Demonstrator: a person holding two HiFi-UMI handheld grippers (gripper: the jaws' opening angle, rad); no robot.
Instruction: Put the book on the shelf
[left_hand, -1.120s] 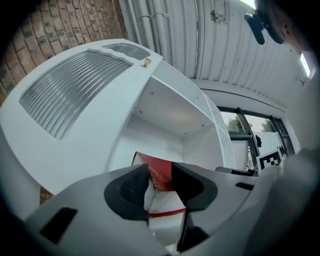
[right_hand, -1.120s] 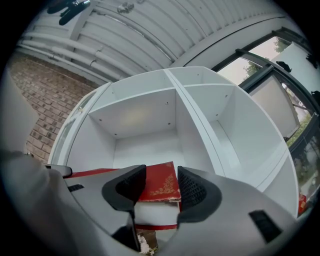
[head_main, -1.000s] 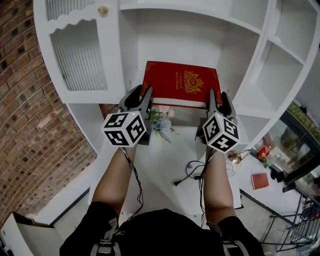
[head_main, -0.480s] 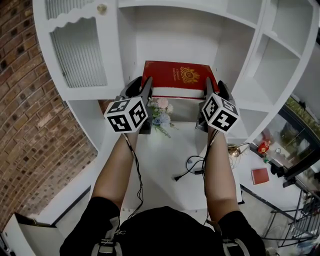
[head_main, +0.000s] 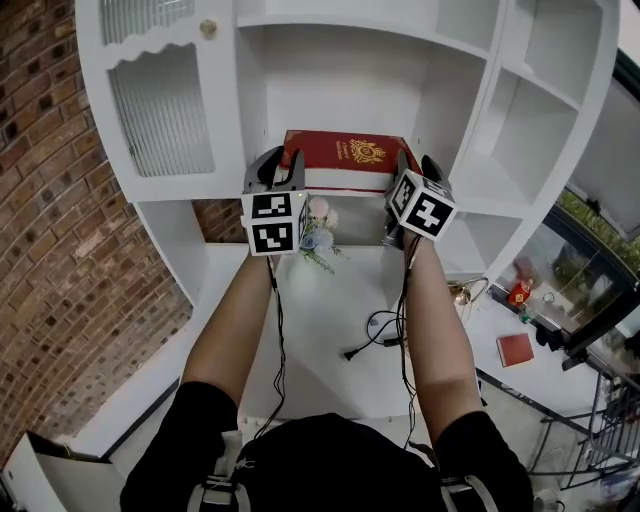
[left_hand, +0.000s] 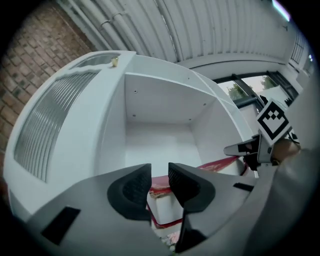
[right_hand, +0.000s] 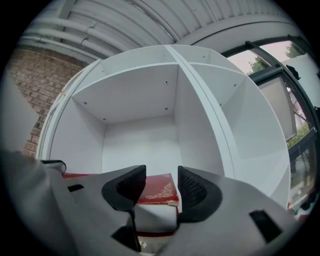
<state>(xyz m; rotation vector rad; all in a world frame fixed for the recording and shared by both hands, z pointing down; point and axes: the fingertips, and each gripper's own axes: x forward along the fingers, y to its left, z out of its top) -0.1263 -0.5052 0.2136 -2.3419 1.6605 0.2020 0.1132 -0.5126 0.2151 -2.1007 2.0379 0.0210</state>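
- Moved since a second ago: the book (head_main: 345, 158) and both grippers now sit higher and deeper in the shelf unit (head_main: 340, 80), and the left jaws are narrower.
- Shelf unit: white, with open compartments and a ribbed-glass door (head_main: 160, 110) at its left.
- Table (head_main: 330, 300): white, below the shelf unit.
- Book: red cover with a gold emblem. It lies flat at the front edge of the middle compartment's shelf and spans most of its width.
- Left gripper (left_hand: 159, 176): at the book's near left corner. Its jaws are closing but the pads press on nothing, and the corner shows in the gap beyond them.
- Right gripper (right_hand: 161, 182): at the book's near right corner. Its jaws are parted with nothing clamped, and the corner shows in the gap.
- Flowers (head_main: 318, 232): a pale bunch below the shelf's front edge, between the two grippers.
- Cable (head_main: 375, 335): black, looped near the middle of the table.
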